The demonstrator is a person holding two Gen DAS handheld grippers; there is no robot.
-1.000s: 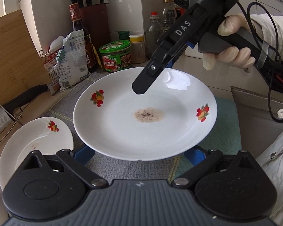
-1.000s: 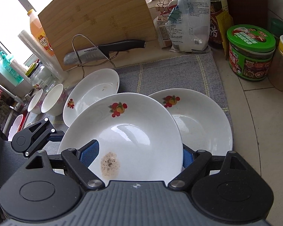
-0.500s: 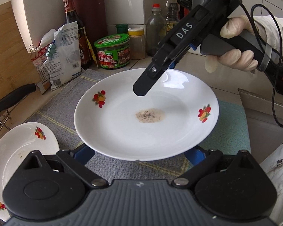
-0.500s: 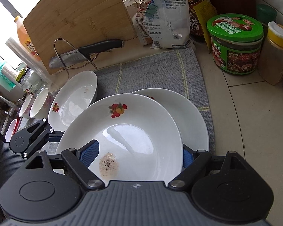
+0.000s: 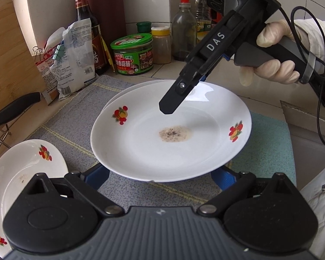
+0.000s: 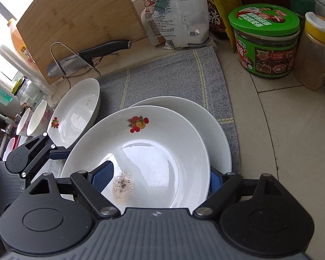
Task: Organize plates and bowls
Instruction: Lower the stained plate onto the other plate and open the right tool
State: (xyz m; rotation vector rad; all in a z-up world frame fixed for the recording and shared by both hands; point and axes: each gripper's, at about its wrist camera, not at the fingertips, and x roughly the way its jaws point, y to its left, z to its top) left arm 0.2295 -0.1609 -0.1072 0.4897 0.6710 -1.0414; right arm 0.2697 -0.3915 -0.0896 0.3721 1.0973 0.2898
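Observation:
A white plate with fruit decals and a brown stain (image 5: 171, 134) is held over a second white plate (image 5: 127, 91) on the grey mat; in the right wrist view it (image 6: 145, 151) nearly covers the lower plate (image 6: 214, 125). My left gripper (image 5: 160, 176) has its blue pads apart under the plate's near rim. My right gripper (image 6: 157, 178) has one finger (image 5: 175, 99) over the rim and one under it. A third plate (image 5: 21, 173) lies at the left. Two small bowls (image 6: 32, 121) stand further left.
A grey mat (image 6: 162, 80) covers the counter. A knife on a wire stand (image 6: 86, 58), a wooden cutting board (image 6: 75, 21), a bag (image 5: 73, 56), a green jar (image 5: 132, 54) and bottles (image 5: 184, 30) line the back. A teal cloth (image 5: 268, 151) lies at the right.
The held plate has moved right and toward the back until it sits almost over the second plate. The third plate has fallen away to the left.

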